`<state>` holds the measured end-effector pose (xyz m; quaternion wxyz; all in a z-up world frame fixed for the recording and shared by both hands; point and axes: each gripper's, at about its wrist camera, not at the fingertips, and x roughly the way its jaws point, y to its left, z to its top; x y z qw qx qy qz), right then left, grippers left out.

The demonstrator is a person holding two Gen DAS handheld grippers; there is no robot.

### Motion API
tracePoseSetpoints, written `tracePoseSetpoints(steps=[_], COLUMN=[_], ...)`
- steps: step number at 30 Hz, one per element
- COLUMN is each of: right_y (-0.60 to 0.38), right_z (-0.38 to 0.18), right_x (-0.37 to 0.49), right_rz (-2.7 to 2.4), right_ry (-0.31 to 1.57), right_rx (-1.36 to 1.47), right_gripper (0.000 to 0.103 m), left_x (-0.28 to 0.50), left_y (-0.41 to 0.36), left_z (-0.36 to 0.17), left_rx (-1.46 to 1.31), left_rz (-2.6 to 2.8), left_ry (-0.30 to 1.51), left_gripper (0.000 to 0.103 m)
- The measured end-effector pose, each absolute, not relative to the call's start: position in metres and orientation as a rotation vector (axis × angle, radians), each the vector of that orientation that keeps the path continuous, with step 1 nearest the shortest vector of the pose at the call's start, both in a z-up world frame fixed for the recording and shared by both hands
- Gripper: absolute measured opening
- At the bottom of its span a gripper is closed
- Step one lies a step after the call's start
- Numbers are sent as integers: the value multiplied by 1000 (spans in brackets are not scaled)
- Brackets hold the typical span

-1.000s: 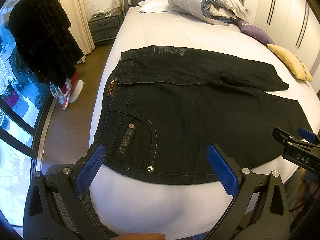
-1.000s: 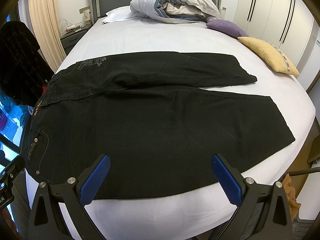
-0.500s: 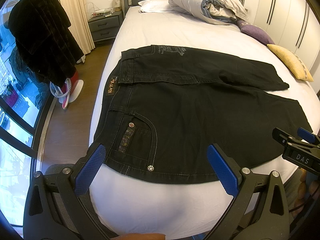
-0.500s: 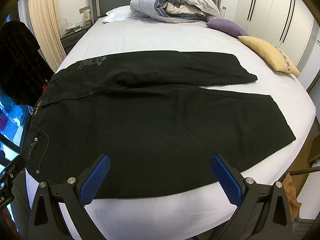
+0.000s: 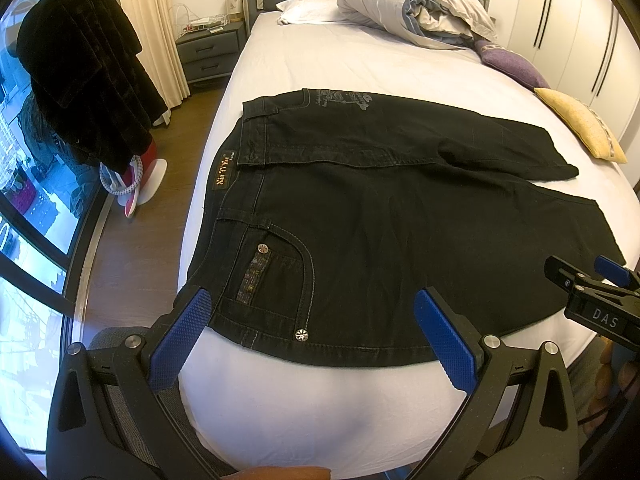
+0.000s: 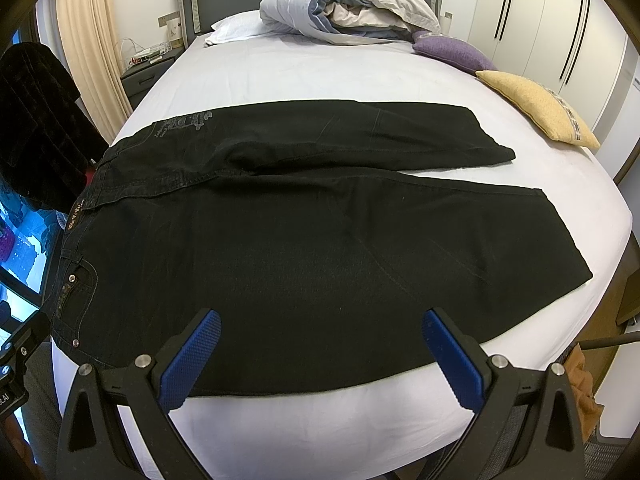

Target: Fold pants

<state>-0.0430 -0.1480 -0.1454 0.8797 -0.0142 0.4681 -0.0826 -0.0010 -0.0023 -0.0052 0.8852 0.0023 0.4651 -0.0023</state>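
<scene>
Nothing had moved since the earlier frames: both tools hung open at the near edge of the bed, and the pants lay unfolded.

Nearest, the left tool [image 5: 312, 344] held its blue pads spread wide, gripping nothing, just over the riveted pocket corner of the black pants [image 5: 380, 216]. The right tool [image 6: 316, 360] stood equally wide and empty above the near leg's lower edge. Ahead of both, the pants lay flat across the bed [image 6: 320, 72], waistband toward the left tool's side, legs running out past the right tool, the far leg angled apart from the near one. Farther ahead lay a yellow cushion [image 6: 536, 108], a purple cushion [image 6: 448, 50] and a bundled duvet [image 6: 344, 8] by the headboard.
</scene>
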Motion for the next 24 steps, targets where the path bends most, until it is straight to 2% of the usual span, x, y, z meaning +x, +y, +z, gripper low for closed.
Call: tracePoseSetpoints(steps=[15,20,24], right_y=[-151,-166,-185], right_z=[-144,-121,-101], right_x=[-40,-17,18], right_rz=[-112,74,170], right_ry=[947,861,797], right_rx=[-10,-11,-76], right_gripper=[103,103,103], left_x=[1,48,98], left_y=[-5,6,9], left_z=[-7,-10,-6], left_rx=[23,1,6], left_rz=[-18,-65,-184], left_ry=[943,971,897], left_gripper=[103,103,103])
